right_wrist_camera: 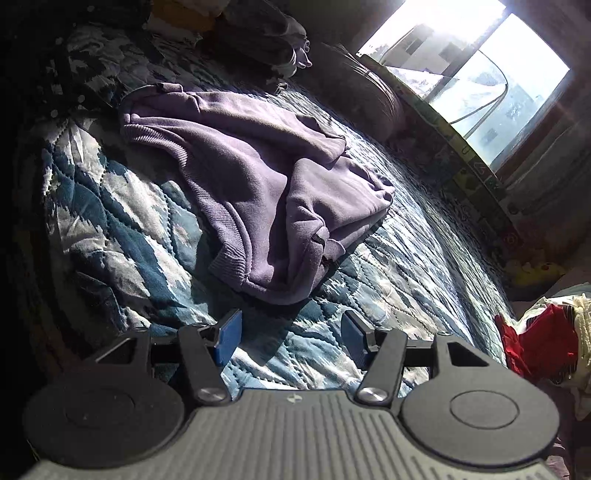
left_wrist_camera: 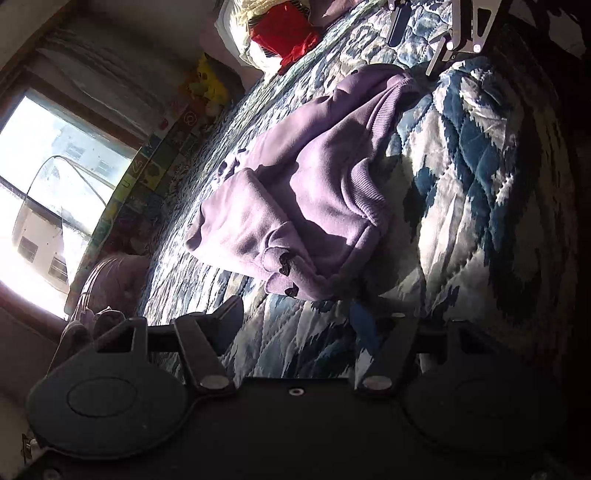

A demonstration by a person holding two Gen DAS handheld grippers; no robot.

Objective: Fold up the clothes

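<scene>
Lilac fleece, a sweatshirt [right_wrist_camera: 258, 192] with ribbed hem and cuffs lies bunched in soft folds on the quilted blue-and-white bedspread [right_wrist_camera: 110, 229]. The right gripper [right_wrist_camera: 291, 338] hovers just short of it, blue-padded fingers apart and empty; the left gripper [left_wrist_camera: 295, 325] is likewise spread.

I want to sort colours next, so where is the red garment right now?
The red garment lies in a pile of clothes at the right edge of the right wrist view, beyond the quilt; the left wrist view shows it top centre.
</scene>
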